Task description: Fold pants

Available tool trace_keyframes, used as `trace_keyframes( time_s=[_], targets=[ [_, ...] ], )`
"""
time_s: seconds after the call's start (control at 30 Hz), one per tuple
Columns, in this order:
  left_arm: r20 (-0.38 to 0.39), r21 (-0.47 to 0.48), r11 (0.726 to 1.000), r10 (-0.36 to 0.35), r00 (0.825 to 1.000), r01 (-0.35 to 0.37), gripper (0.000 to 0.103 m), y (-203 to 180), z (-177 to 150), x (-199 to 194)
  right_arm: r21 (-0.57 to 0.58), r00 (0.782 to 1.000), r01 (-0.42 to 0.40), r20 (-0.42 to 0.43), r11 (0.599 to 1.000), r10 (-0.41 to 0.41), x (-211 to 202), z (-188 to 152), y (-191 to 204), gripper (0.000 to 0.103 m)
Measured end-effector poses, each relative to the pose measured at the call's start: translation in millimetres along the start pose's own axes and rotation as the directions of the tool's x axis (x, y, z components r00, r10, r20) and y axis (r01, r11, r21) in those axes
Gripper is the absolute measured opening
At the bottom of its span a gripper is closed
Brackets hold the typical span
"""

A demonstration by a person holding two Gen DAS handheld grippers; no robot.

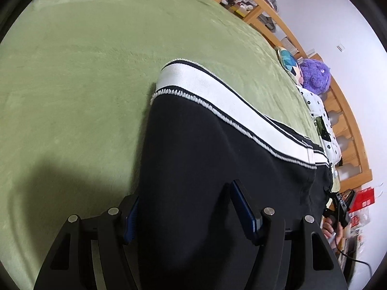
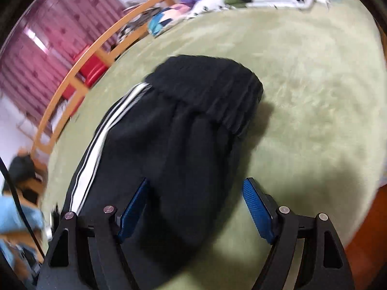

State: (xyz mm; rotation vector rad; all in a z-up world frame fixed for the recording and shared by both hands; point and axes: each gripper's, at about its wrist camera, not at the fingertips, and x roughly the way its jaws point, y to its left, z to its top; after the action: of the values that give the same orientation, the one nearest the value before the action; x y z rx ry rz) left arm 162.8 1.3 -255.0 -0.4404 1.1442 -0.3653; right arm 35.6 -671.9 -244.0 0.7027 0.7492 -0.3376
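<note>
The black track pants (image 1: 217, 169) are lying on the green blanket (image 1: 72, 72), their length running between both hands, so the left gripper (image 1: 191, 207) and right gripper (image 2: 196, 207), both wide and empty, are hovering at opposite ends.

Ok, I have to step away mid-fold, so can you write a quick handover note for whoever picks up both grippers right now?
Left gripper: fingers apart over the black pants, near the white side stripe; no pinch visible.
Right gripper: open, holding nothing, over the pants near the elastic waistband.
Pants lie on the green blanket, apparently already doubled leg on leg.
Left: fold them across their length and smooth flat.
</note>
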Motion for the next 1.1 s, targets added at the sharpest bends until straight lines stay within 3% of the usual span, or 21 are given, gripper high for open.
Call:
trace_keyframes(
  time_s=[0.23, 0.27, 0.3, 0.33, 0.37, 0.4, 0.47, 0.63, 0.8, 0.97, 1.1],
  targets=[
    [0.006, -0.069, 0.995, -0.073, 0.997, 0.073, 0.064, 8.1, 10.8, 8.1, -0.051, 0.999, -0.003, 0.047, 0.999, 0.006, 24.7, 13.7, 19.1, 0.082],
    [0.009, -0.079, 0.994, -0.078, 0.997, 0.078, 0.059, 9.4, 12.3, 9.0, -0.053, 0.999, -0.002, 0.050, 0.999, 0.005, 26.6, 15.7, 20.3, 0.079],
    [0.014, -0.090, 0.994, -0.067, 0.998, 0.068, 0.042, 10.5, 13.6, 9.6, -0.052, 0.998, -0.002, 0.055, 0.999, 0.005, 26.0, 16.0, 20.6, 0.070],
    [0.020, -0.103, 0.993, -0.052, 0.998, 0.054, 0.036, 12.0, 14.5, 10.1, -0.039, 0.998, -0.005, 0.069, 0.999, 0.008, 23.2, 17.4, 19.6, 0.063],
    [0.022, -0.118, 0.991, -0.061, 0.998, 0.063, 0.027, 13.3, 14.6, 10.6, -0.022, 0.996, -0.028, 0.089, 0.999, 0.030, 17.6, 17.7, 18.0, 0.050],
    [0.026, -0.125, 0.989, -0.076, 0.997, 0.079, 0.020, 14.1, 14.0, 9.0, -0.013, 0.993, -0.053, 0.101, 0.999, 0.054, 10.2, 15.5, 18.2, 0.044],
    [0.050, -0.103, 0.991, -0.081, 0.995, 0.086, 0.012, 10.4, 13.1, 0.2, -0.040, 0.989, -0.027, 0.145, 0.999, 0.032, -1.7, 13.7, 30.1, 0.040],
    [0.096, -0.084, 0.989, -0.113, 0.989, 0.122, 0.012, -0.4, 17.0, -28.8, -0.119, 0.968, -0.022, 0.246, 0.993, 0.051, -45.7, 12.7, 83.5, 0.037],
    [0.130, -0.054, 0.986, -0.148, 0.980, 0.156, 0.012, -3.7, 28.2, -68.8, -0.175, 0.958, -0.052, 0.269, 0.983, 0.099, -80.9, 19.0, 137.6, 0.035],
    [0.227, -0.040, 0.995, -0.076, 0.971, 0.088, 0.012, 18.6, 47.4, -132.3, -0.205, 0.953, -0.149, 0.232, 0.967, 0.196, -94.1, 1.8, 186.1, 0.034],
    [0.260, -0.060, 0.998, 0.048, 0.964, -0.034, 0.012, 59.3, 60.5, -176.5, -0.237, 0.951, -0.211, 0.175, 0.948, 0.256, -78.3, -31.8, 223.1, 0.034]
  ],
)
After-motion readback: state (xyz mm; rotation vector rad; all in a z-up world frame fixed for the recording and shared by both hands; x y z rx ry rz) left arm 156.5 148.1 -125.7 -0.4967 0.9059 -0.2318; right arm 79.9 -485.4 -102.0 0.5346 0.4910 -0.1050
